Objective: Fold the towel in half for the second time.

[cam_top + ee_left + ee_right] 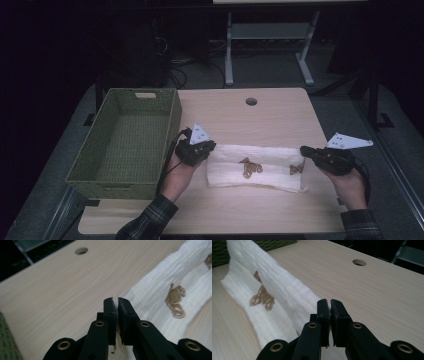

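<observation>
Cloth (255, 167) — corners pinched between jaws

No readable text, label, brand or number anywhere; brown marks on white cloth (257, 167) are embroidered figures, not letters.

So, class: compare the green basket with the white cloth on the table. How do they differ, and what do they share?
The basket is green, woven and stiff with upright walls; the cloth is white, soft and folded flat. The basket stands untouched, while the left tongs and right tongs each pinch one end of the cloth. The cloth has brown patterns; the basket is plain. Both rest on the table.
</observation>
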`<state>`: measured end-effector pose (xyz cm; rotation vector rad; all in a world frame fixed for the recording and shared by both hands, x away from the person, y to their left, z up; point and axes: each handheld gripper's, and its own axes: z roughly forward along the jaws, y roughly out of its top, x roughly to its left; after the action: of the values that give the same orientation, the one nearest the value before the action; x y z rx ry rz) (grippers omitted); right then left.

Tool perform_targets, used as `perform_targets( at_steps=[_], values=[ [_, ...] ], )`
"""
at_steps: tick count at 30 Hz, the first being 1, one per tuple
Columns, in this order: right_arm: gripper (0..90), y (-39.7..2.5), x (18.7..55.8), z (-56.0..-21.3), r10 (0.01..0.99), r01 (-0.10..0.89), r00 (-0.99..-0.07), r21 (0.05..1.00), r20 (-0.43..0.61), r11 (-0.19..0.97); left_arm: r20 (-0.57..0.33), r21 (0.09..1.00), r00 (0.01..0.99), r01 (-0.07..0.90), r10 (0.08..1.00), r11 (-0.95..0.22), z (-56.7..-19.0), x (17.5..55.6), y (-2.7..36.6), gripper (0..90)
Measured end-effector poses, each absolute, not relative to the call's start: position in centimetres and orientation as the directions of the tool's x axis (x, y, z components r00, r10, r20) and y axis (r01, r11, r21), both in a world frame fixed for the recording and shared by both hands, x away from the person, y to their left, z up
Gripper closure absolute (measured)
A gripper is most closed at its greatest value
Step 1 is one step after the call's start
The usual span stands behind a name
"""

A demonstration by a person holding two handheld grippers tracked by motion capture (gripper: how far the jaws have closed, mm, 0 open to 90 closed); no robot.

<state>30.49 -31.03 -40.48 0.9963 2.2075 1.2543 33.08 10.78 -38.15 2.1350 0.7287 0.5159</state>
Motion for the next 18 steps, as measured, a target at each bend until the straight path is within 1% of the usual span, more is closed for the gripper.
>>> perform_targets(
  at_steps=[5,6,11,18],
  values=[
    [85.2,-30.4,29.3,-42.1,0.737,0.4,-0.676,0.833,-0.013,0.382,0.118,0.742,0.783,0.339,0.611,-0.578,-40.9,31.3,10.5,82.0],
    [85.0,-30.3,29.0,-42.4,0.732,0.414,-0.681,0.825,0.0,0.385,0.116,0.736,0.787,0.341,0.606,-0.584,-41.2,31.2,10.5,82.0],
    [84.4,-30.3,28.0,-43.0,0.722,0.421,-0.692,0.821,0.015,0.386,0.113,0.718,0.795,0.349,0.596,-0.602,-41.8,30.3,10.8,82.1],
    [83.9,-31.0,27.1,-44.1,0.724,0.459,-0.688,0.8,0.045,0.386,0.062,0.697,0.813,0.38,0.579,-0.608,-42.7,29.3,11.0,81.4]
  ],
)
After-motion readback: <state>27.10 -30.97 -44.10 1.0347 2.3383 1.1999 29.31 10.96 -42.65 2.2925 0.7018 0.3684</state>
